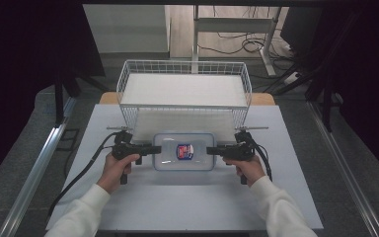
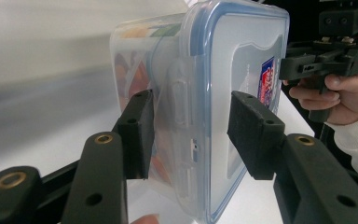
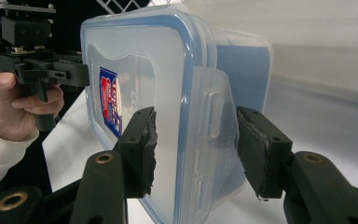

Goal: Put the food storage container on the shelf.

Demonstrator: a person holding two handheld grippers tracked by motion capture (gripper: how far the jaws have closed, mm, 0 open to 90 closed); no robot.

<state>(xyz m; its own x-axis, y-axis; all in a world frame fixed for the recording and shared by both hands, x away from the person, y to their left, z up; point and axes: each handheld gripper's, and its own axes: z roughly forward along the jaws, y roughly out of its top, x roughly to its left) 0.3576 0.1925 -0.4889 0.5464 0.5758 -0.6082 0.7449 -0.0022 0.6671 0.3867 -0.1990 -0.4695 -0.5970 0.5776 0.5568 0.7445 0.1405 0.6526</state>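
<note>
Clear plastic container [image 1: 183, 151] with a blue-rimmed lid hangs just above the white table [image 1: 187, 202], clamped at its end latches by the left gripper [image 1: 150, 148] and right gripper [image 1: 211, 150], so carrying seems underway, needing level, matched travel toward the wire basket [image 1: 184, 66].

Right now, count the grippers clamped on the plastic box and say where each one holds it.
2. The left gripper clamps the left end of the plastic box, its fingers over the side latch. The right gripper clamps the right end the same way.
</note>
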